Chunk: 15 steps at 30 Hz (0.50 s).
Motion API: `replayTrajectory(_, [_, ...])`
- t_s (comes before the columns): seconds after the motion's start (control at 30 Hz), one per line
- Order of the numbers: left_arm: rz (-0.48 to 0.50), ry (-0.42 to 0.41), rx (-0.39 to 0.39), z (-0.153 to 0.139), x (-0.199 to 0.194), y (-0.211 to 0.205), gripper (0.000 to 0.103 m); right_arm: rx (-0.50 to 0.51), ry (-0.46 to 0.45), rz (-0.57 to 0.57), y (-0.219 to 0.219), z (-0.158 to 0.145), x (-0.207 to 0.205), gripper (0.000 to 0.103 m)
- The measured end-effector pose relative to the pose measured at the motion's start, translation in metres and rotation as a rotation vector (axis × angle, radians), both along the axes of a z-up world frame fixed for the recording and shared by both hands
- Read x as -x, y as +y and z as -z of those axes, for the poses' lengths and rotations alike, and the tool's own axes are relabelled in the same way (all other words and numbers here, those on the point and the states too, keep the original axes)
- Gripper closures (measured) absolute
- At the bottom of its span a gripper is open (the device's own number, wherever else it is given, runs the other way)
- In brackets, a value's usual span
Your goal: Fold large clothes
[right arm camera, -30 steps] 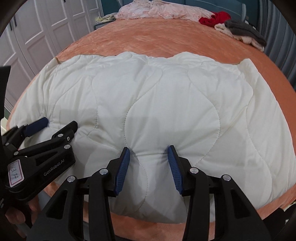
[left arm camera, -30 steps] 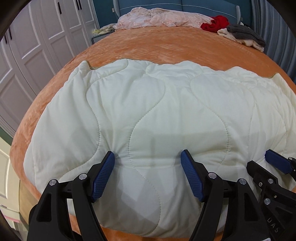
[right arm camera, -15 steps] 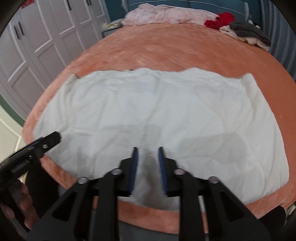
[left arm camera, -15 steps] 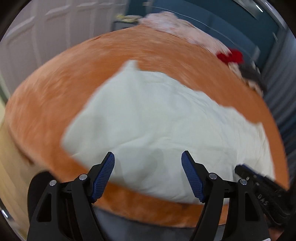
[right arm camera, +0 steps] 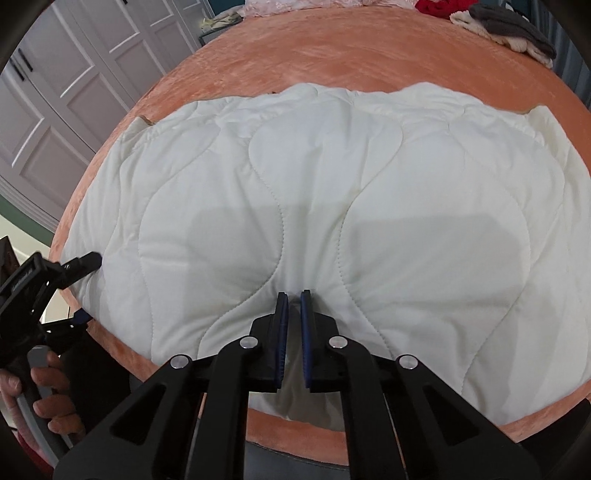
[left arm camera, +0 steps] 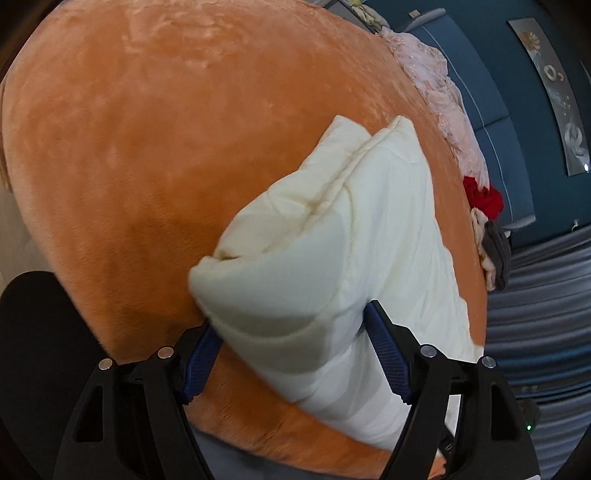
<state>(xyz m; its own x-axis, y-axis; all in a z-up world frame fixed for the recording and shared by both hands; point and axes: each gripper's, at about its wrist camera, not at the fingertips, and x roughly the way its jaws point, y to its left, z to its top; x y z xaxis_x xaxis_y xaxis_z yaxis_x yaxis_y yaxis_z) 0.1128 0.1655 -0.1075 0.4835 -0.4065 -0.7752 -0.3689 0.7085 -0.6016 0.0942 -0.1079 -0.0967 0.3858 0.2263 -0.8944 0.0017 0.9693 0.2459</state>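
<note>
Jaws on the right gripper (right arm camera: 290,299) are pinched almost together on the near edge of the white quilt (right arm camera: 314,206), with a thin bit of cloth between them. Jaws on the left gripper (left arm camera: 291,341) are spread wide, one on each side of the thick, puffy end of the quilt (left arm camera: 332,236). They do not look squeezed on it yet.

From the right camera, the left gripper (right arm camera: 79,264) sits at the quilt's left end, with a hand (right arm camera: 48,398) on its handle. The quilt is folded into a long, fat strip. It lies across the near part of a bed with a fuzzy orange cover (right arm camera: 332,55).

I think the step now is to get a good hold of the left end so it can be folded over toward the middle. To do it well, the left jaws should go deep around all the layers and then close tight. If they catch only the top layer, the rest may slip and sag. The right side should hold its edge down flat while the left end is lifted high and laid over neatly, edges lined up.

Far off on the bed are a pink bundle (left arm camera: 439,81), something red (left arm camera: 482,197) and a grey and cream pile (right arm camera: 513,33). White closet doors (right arm camera: 74,81) stand at the left.
</note>
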Motion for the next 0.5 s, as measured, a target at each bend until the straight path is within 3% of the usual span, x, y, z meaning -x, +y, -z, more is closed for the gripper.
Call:
replayTrajectory(0.07, [0.014,-0.009,-0.006,-0.005,-0.003,-0.003,0.041,0.006,0.001,0.001,0.002,0.001,-0.002,0.098])
replayTrajectory(0.13, [0.031,-0.035,-0.009,-0.017,-0.001,-0.006,0.066,0.014,-0.001,0.0,0.003,0.002,-0.002,0.098])
replayTrajectory(0.2, [0.044,-0.07,-0.02,-0.03,0.002,-0.007,0.081,0.017,-0.001,-0.002,0.003,0.001,-0.002,0.098])
replayTrajectory(0.3, [0.079,-0.136,-0.015,-0.056,0.009,-0.007,0.088,0.014,-0.001,-0.002,0.002,-0.005,0.003,0.098])
replayTrajectory(0.5, [0.151,-0.235,-0.068,-0.101,0.025,-0.015,0.09,0.002,0.002,-0.055,0.012,-0.019,0.028,0.098])
